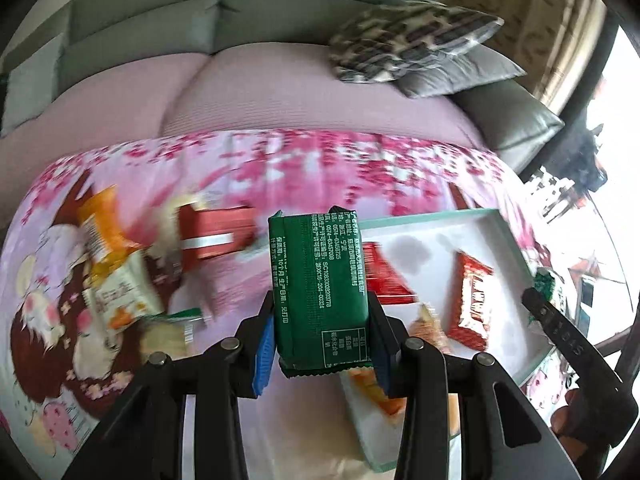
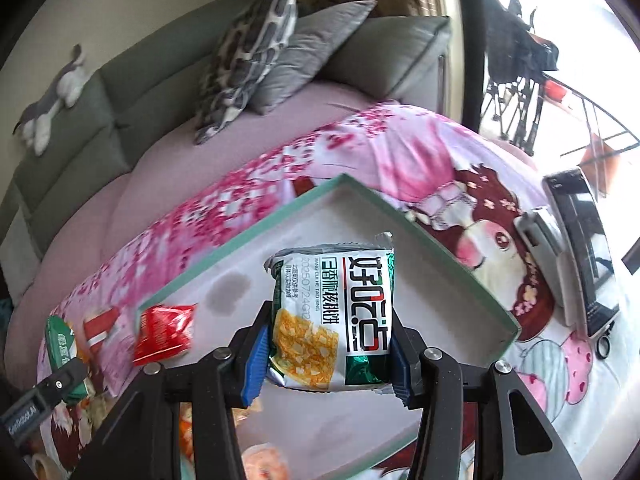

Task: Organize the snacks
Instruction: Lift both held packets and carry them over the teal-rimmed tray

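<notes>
Green snack packet [image 1: 320, 292] clamped upright in left tongs [image 1: 322, 344], above the floral bench cloth [image 1: 280, 160] just left of the tray [image 1: 432, 216]. Right tongs [image 2: 328, 352] grip white walnut-cake packet [image 2: 332, 312] over the tray's white floor; red packets [image 1: 470, 300] lie inside.

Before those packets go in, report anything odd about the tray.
The white tray has grey blotches on its floor, like damp patches or stains, near the red packet. Otherwise nothing odd: the left gripper holds a green packet, the right gripper a white-and-green packet.
</notes>
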Action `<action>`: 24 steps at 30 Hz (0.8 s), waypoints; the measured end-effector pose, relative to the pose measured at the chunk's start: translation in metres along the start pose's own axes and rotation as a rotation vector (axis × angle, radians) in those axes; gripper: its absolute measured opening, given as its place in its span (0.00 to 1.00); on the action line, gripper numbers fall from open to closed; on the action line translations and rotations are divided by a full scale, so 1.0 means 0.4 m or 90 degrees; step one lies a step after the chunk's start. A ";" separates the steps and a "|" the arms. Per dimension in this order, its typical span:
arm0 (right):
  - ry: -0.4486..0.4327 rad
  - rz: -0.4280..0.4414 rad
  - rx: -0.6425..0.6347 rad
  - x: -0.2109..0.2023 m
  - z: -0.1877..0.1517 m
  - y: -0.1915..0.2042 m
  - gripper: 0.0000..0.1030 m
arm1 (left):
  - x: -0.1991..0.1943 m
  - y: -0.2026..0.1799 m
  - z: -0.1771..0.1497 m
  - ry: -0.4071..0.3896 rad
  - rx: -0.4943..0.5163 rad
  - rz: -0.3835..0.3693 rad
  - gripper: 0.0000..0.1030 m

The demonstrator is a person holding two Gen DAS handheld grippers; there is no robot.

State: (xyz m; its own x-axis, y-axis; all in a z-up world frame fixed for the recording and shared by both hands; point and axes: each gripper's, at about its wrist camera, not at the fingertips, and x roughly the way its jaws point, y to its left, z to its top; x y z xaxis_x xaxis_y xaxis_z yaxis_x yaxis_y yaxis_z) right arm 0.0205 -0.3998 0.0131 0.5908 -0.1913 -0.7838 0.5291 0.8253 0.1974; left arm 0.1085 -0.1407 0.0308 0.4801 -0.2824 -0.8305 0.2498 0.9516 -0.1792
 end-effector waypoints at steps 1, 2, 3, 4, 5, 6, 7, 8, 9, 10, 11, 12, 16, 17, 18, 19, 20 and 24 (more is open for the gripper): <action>-0.001 -0.006 0.000 0.003 0.004 -0.006 0.51 | 0.004 -0.018 0.003 -0.001 0.010 -0.006 0.41; -0.001 -0.011 0.001 0.004 0.005 -0.013 0.51 | 0.010 -0.034 0.007 -0.002 0.020 -0.011 0.41; -0.001 -0.015 0.003 0.008 0.008 -0.019 0.51 | 0.013 -0.045 0.007 -0.004 0.026 -0.014 0.41; 0.001 -0.016 0.005 0.014 0.009 -0.022 0.51 | 0.021 -0.067 0.012 -0.007 0.041 -0.018 0.41; 0.002 -0.015 0.007 0.018 0.012 -0.027 0.51 | 0.027 -0.082 0.014 -0.008 0.051 -0.022 0.41; 0.004 -0.013 0.007 0.025 0.015 -0.031 0.51 | 0.030 -0.094 0.013 -0.009 0.056 -0.024 0.41; 0.005 -0.013 0.008 0.032 0.019 -0.033 0.51 | 0.042 -0.112 0.015 -0.006 0.069 -0.026 0.41; 0.006 -0.013 0.007 0.040 0.023 -0.034 0.51 | 0.051 -0.122 0.017 -0.005 0.076 -0.025 0.41; 0.005 -0.012 0.006 0.045 0.025 -0.036 0.51 | 0.058 -0.132 0.018 -0.005 0.082 -0.023 0.41; 0.004 -0.012 0.007 0.051 0.028 -0.037 0.51 | 0.070 -0.145 0.019 -0.005 0.090 -0.020 0.41; 0.004 -0.011 0.007 0.057 0.030 -0.039 0.51 | 0.078 -0.154 0.020 -0.004 0.096 -0.019 0.41; 0.005 -0.010 0.009 0.062 0.032 -0.040 0.51 | 0.085 -0.161 0.021 -0.001 0.099 -0.021 0.41; 0.007 -0.006 0.017 0.085 0.038 -0.053 0.51 | 0.114 -0.205 0.033 -0.005 0.122 -0.022 0.41; 0.009 -0.007 0.020 0.091 0.038 -0.057 0.51 | 0.120 -0.212 0.033 -0.005 0.127 -0.018 0.41; 0.014 -0.009 0.023 0.098 0.038 -0.063 0.51 | 0.126 -0.217 0.033 -0.005 0.130 -0.018 0.41; 0.015 -0.009 0.026 0.101 0.038 -0.066 0.51 | 0.137 -0.223 0.033 -0.001 0.131 -0.021 0.41; 0.017 -0.008 0.029 0.105 0.039 -0.071 0.51 | 0.143 -0.227 0.033 0.001 0.131 -0.021 0.41; 0.018 -0.002 0.040 0.117 0.040 -0.083 0.51 | 0.173 -0.248 0.034 -0.002 0.147 -0.016 0.41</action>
State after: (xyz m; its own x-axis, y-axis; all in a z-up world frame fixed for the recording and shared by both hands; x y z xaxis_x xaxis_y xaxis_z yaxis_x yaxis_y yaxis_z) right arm 0.0403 -0.4446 -0.0208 0.5722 -0.1780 -0.8006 0.5686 0.7896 0.2308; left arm 0.1284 -0.2564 -0.0016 0.4744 -0.3058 -0.8254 0.4466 0.8917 -0.0737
